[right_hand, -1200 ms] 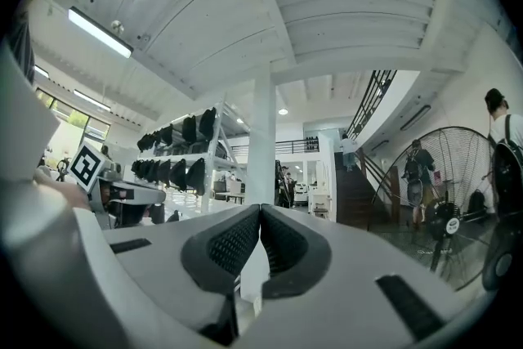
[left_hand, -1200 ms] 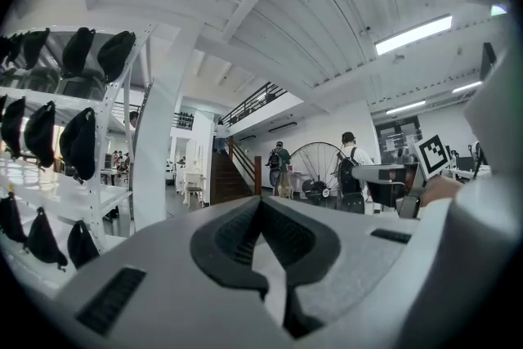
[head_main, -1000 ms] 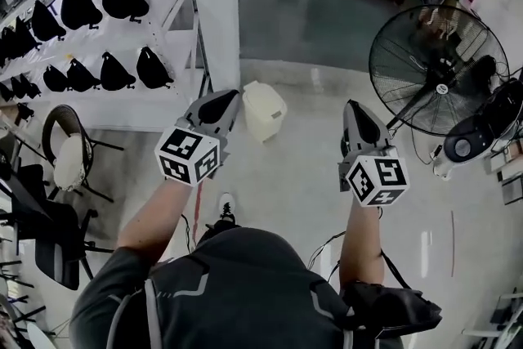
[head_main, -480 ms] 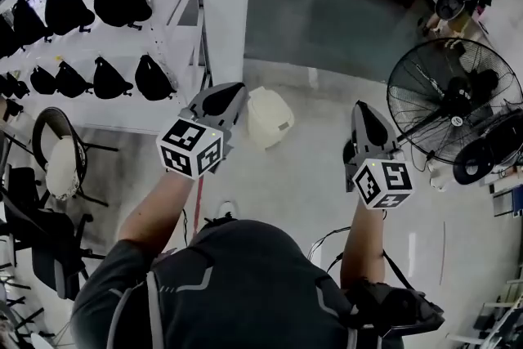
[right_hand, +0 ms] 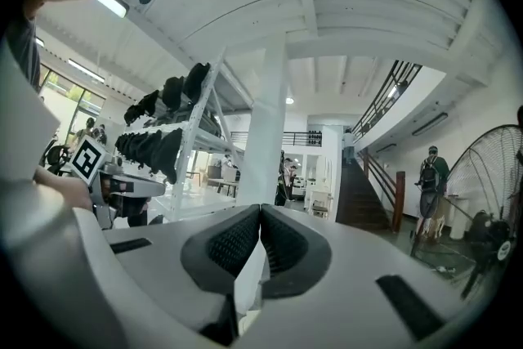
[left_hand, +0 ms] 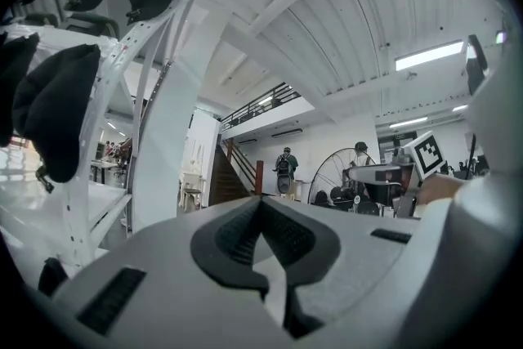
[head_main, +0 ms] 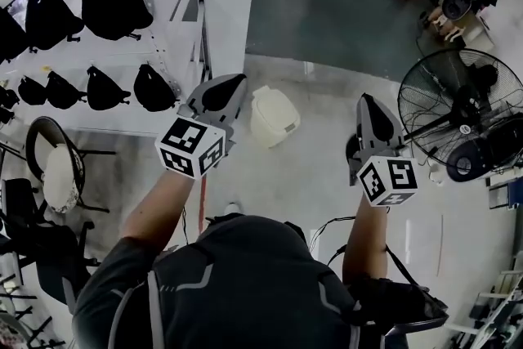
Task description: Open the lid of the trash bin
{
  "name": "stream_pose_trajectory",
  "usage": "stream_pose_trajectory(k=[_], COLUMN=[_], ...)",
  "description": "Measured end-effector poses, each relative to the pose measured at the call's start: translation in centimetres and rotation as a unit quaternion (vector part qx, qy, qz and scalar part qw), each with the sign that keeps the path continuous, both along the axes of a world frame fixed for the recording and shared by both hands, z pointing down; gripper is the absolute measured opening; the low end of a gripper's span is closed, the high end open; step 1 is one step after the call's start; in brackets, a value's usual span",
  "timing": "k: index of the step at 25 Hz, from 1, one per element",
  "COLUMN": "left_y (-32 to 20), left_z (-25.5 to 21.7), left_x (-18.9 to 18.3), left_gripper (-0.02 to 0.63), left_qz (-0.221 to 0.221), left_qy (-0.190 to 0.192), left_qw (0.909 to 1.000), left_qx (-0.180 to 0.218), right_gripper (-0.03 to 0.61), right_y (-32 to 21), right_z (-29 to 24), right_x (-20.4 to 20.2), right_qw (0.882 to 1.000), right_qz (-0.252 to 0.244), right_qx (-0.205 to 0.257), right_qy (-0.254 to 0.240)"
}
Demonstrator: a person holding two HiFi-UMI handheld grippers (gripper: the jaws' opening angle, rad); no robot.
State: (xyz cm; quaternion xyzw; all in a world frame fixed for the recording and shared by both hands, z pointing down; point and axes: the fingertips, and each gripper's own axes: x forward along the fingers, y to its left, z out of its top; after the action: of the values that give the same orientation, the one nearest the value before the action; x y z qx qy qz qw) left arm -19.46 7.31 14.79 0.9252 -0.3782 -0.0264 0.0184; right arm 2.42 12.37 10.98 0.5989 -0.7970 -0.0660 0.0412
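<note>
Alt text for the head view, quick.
Seen from above, a closed white trash bin stands on the floor beside a white pillar, ahead of a person holding the left gripper and right gripper, both shut and empty.

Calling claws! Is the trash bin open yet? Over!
Left claw shut, empty. Right claw shut, empty. Trash bin ahead, lid down, untouched. Nothing seen in the way.

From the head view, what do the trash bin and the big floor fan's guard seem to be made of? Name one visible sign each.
The trash bin is probably moulded plastic: cream, smooth and even, with rounded lid edges. The floor fan guard is likely black-painted metal wire: thin radial spokes inside a round rim.
</note>
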Motion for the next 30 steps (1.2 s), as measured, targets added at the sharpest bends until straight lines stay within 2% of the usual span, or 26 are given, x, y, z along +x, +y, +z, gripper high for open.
stream_pose_trajectory(k=[4,11,17,21,30], left_y=[-1.3,-4.4,-6.9,-9.1,-13.0], left_z=[1.2,2.3,1.9,1.1,1.3], left_x=[-0.1,1.9,5.1,7.3,14.1], left_gripper=[0.008,0.008,0.008,0.009,0.009], left_qz=[0.013,0.010,-0.017,-0.041,-0.051], left_qy=[-0.001,-0.004,-0.024,-0.019,-0.029], left_qw=[0.9998,0.9995,0.9993,0.9989,0.9980], left_qx=[-0.013,-0.028,-0.021,-0.015,-0.024], right_gripper=[0.026,0.026,0.026,0.026,0.026], right_y=[-1.2,-5.0,-8.8,-11.5,-16.4], right_z=[1.2,1.5,1.9,1.4,1.1], right_x=[-0.5,1.5,5.5,8.5,15.2], right_qw=[1.000,1.000,1.000,1.000,0.999], right_qz=[0.002,0.000,-0.011,-0.019,-0.043], right_qx=[-0.016,-0.010,-0.008,-0.003,0.016], right_qy=[0.001,-0.006,-0.014,-0.008,-0.014])
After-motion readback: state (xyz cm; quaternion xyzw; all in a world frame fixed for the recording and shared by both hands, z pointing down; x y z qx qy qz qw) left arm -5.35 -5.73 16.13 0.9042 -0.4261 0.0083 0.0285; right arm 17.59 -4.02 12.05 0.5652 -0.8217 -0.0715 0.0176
